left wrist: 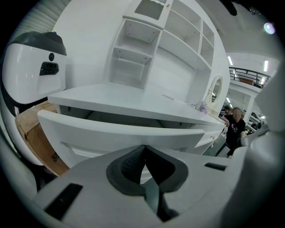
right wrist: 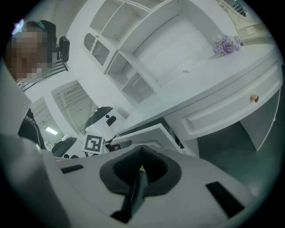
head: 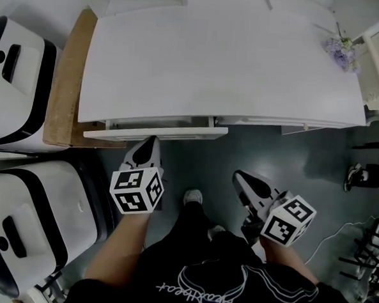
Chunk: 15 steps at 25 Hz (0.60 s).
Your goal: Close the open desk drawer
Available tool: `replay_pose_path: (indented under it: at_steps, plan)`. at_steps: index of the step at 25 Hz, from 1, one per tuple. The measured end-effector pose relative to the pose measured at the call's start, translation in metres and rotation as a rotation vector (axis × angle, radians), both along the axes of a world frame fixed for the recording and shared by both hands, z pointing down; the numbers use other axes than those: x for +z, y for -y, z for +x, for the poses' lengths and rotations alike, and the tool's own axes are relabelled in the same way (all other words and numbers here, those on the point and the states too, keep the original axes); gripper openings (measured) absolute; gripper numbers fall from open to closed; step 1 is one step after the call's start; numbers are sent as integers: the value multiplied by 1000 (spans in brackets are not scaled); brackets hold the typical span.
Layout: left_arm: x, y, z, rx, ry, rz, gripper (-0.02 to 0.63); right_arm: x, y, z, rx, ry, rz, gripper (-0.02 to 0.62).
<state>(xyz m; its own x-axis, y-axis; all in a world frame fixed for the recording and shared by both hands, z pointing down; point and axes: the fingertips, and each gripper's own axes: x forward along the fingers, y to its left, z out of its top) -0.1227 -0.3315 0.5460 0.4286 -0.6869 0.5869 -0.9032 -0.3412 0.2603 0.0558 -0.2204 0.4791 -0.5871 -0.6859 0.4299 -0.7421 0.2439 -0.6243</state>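
Note:
A white desk [head: 221,60] has its left drawer [head: 155,133] pulled out a little way; the front panel stands proud of the desk edge. My left gripper [head: 150,144] is shut and empty, its tip just in front of that drawer panel. In the left gripper view the drawer front [left wrist: 111,133] fills the scene right beyond the closed left gripper [left wrist: 144,148]. My right gripper [head: 240,178] is shut and empty, held lower and to the right, away from the desk. In the right gripper view the open drawer [right wrist: 153,131] shows past the right gripper [right wrist: 141,150].
Two white machines with black trim [head: 18,73] [head: 31,227] stand at the left, with a brown board [head: 65,82] between them and the desk. Purple flowers [head: 341,51] lie on the desk's far right. A closed drawer with a brass knob [right wrist: 254,98] sits to the right. A person [left wrist: 234,127] stands beyond.

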Motion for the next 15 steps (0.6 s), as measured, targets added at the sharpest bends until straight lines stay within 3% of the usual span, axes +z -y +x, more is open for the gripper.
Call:
replay_pose_path:
  at_steps: [15]
  plan:
    - [0, 30, 4, -9, 12, 24, 5, 9, 14, 4, 12, 10, -14, 6]
